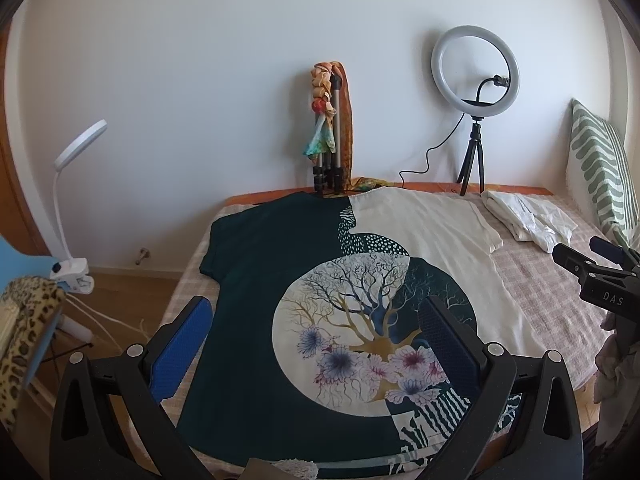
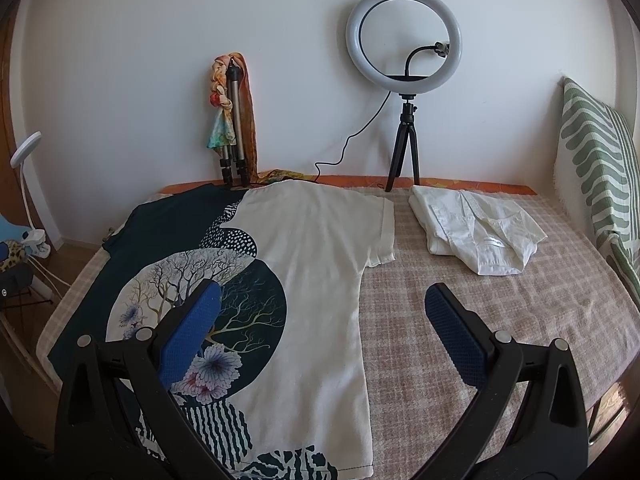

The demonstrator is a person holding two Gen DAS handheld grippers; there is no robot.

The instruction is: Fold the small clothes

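T-shirt (image 1: 320,300) flat on checked woven bedspread (image 2: 500,320), tree print, both blue-padded tongs (image 1: 316,336) (image 2: 320,320) wide

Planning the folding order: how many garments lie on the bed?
2: a dark green and cream printed T-shirt spread flat mid-bed, and a crumpled white shirt beside its cream sleeve, near the striped pillow. Others may lie outside view.

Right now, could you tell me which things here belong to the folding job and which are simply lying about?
For the job:
printed T-shirt, spread flat
white garment, already bundled
left claw and right claw, both open

Lying about:
ring light
folded tripod with scarf
striped cushion
clip lamp
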